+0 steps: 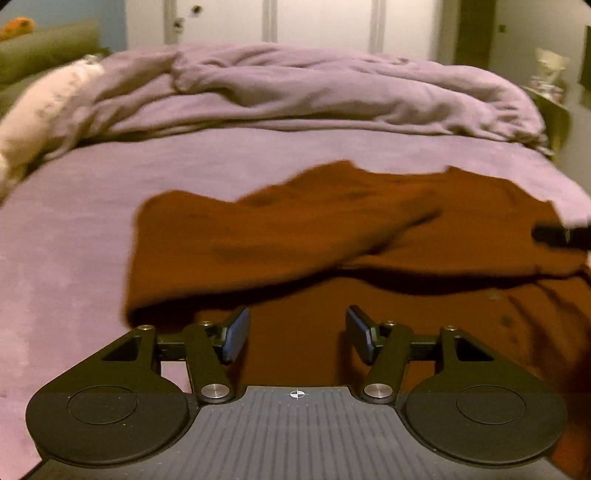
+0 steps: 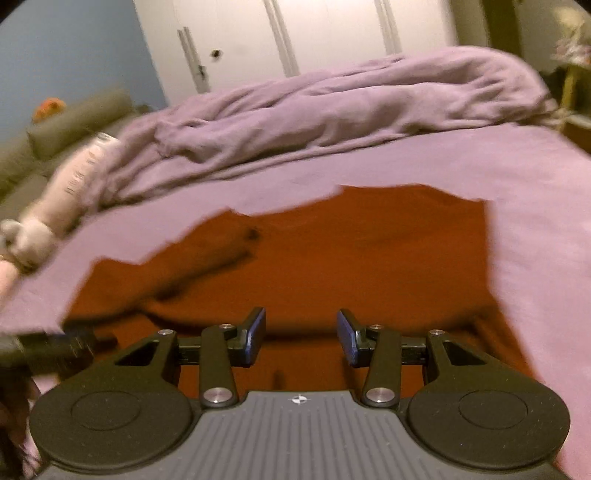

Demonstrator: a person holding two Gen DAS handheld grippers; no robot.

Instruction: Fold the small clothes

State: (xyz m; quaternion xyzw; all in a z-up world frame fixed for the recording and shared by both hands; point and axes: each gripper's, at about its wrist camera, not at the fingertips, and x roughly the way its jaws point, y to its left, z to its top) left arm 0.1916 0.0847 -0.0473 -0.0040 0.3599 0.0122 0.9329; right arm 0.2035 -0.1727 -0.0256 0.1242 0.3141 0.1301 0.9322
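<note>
A rust-brown small garment point(image 1: 295, 236) lies spread on the purple bed sheet point(image 1: 74, 229), with its left part folded over toward the middle. My left gripper point(image 1: 297, 334) is open and empty, just above the garment's near edge. In the right wrist view the same garment point(image 2: 351, 254) lies flat with a sleeve folded across its left side. My right gripper point(image 2: 301, 338) is open and empty over the garment's near part. A dark piece of the other gripper point(image 1: 561, 234) shows at the right edge of the left view, and the left gripper point(image 2: 55, 347) shows at the left in the right view.
A crumpled purple duvet point(image 1: 314, 92) is heaped at the far side of the bed. A pale pink cloth item point(image 1: 44, 107) lies at the far left. Olive cushions point(image 1: 44, 48) and white wardrobe doors point(image 2: 314, 33) stand behind the bed. A side table point(image 1: 550, 99) is at the far right.
</note>
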